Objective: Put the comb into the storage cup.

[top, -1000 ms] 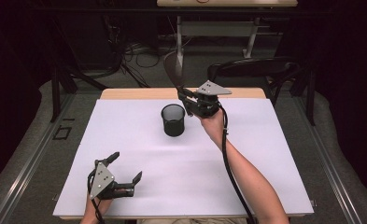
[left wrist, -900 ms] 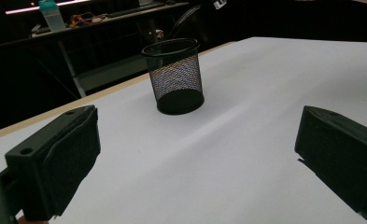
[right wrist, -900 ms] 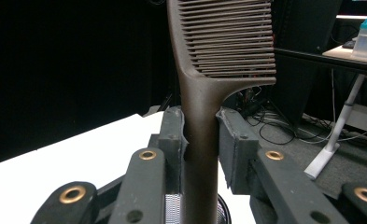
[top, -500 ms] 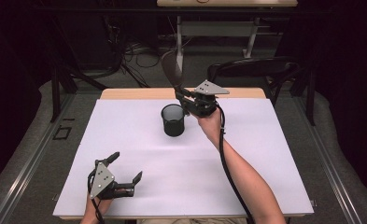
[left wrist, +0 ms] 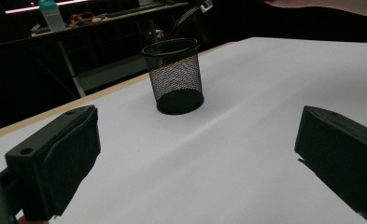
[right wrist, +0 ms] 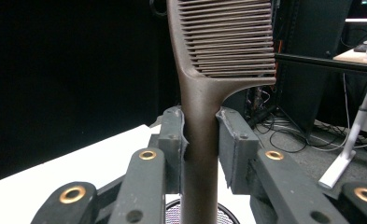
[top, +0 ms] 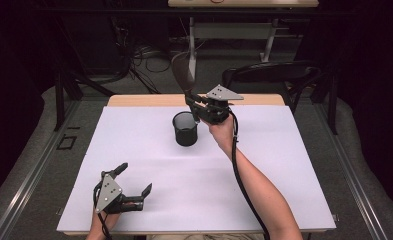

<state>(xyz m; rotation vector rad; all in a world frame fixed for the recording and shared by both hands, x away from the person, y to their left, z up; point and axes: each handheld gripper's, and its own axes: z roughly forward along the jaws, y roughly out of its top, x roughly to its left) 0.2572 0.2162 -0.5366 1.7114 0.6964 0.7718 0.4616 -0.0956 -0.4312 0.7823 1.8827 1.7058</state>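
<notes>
Right gripper view shows your right gripper [right wrist: 201, 135] clenched on the handle of a dark comb [right wrist: 228, 42], teeth end up, with the rim of the mesh cup [right wrist: 197, 212] just visible below the handle. From the high view, that gripper [top: 196, 107] hangs above and just behind the cup [top: 185, 129], so you look to be in the middle of dropping the comb into it, handle first. The next move, as I judge it, calls for lining the handle's tip over the opening, lowering it inside the rim and only then letting go; the cup is light and could tip if the comb catches its wall. Your left gripper [top: 134, 192] rests near the front edge of the counter [top: 294, 165], its jaws spread wide with nothing between them, well apart from the cup. The counter is covered in plain white, with a wooden strip along its far edge. Beyond it the room is dark: a black chair [top: 274, 75], tangled cables [top: 144, 55] on the floor, and another desk [top: 244, 4] at the back.
</notes>
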